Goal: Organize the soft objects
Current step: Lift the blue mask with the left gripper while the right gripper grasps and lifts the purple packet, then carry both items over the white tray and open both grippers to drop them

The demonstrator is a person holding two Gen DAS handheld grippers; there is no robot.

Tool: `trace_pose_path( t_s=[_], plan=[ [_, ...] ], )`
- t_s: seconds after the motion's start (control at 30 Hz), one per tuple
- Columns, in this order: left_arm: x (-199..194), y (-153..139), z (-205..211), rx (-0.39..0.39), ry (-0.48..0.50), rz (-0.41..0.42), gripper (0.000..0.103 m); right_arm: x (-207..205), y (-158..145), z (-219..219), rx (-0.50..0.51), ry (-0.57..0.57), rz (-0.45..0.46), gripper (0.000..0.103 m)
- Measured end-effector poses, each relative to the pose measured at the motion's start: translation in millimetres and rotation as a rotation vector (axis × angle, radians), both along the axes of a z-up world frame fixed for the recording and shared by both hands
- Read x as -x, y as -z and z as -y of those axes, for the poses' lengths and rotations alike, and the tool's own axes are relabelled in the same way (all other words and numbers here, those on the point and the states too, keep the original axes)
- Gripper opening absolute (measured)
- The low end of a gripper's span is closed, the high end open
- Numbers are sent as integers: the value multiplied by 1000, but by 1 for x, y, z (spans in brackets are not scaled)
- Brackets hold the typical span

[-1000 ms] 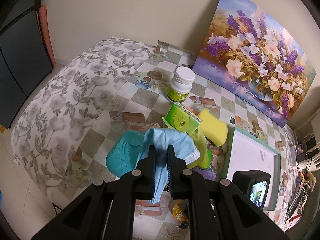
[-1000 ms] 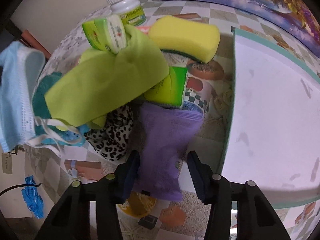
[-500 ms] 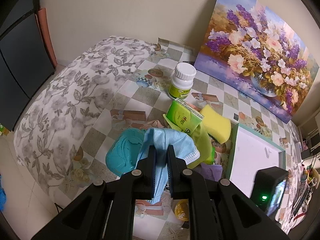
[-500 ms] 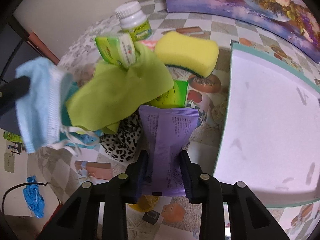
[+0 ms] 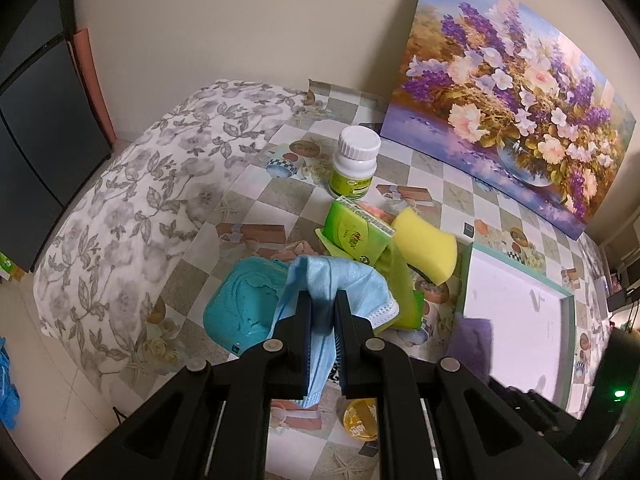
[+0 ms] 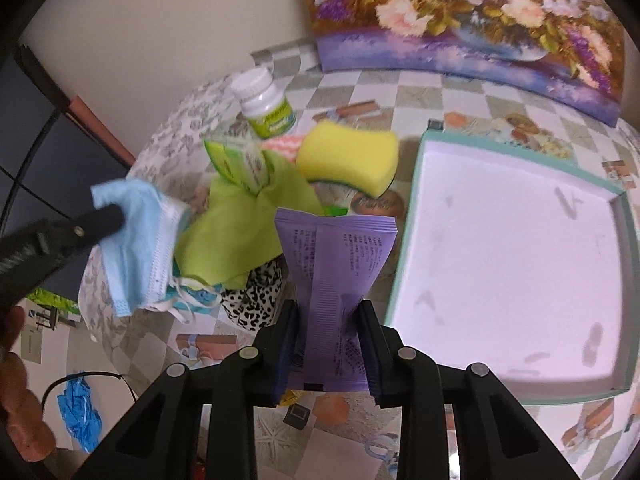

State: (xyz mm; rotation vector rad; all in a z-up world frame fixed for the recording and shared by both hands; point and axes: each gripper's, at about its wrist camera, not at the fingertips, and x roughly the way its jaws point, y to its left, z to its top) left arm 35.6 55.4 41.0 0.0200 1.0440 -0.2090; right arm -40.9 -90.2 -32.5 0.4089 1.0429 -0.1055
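Fingers of your left gripper [image 5: 323,311] pinch the light blue pleated face mask [image 5: 344,284]; your right gripper [image 6: 329,322] clamps the purple printed plastic pouch [image 6: 340,276].

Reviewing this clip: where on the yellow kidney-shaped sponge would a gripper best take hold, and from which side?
Probably the narrowed waist of the yellow kidney-shaped sponge, fingers across its short width, coming from above. It leans raised on the pile of soft items, top face exposed, and the middle pinches in. The green folded cloth crowds its left end, while the teal-rimmed white tray lies close on its right.
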Motion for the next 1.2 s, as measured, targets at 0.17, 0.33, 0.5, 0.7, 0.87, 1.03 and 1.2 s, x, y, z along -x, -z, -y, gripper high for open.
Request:
trace_pose_path(
  t_s=[0.17, 0.33, 0.5, 0.7, 0.87, 1.03, 1.2],
  plan=[
    [5, -8, 13, -7, 31, 11, 11, 9, -16, 19, 3, 48, 31, 32],
    [9, -20, 36, -24, 78, 33, 11, 22, -27, 47, 10, 117, 50, 32],
    [11, -32, 64, -33, 138, 49, 11, 34, -32, 84, 43, 217, 49, 32],
    [20, -46, 105, -11, 234, 61, 11, 56, -27, 134, 61, 368, 20, 32],
    [31, -56, 138, 20, 318, 65, 11, 74, -20, 166, 25, 461, 16, 32],
    [42, -60, 171, 32, 391, 72, 11, 91, -15, 192, 26, 544, 0, 32],
    [50, -50, 205, 34, 471, 57, 11, 106, -11, 215, 42, 614, -15, 32]
  ],
)
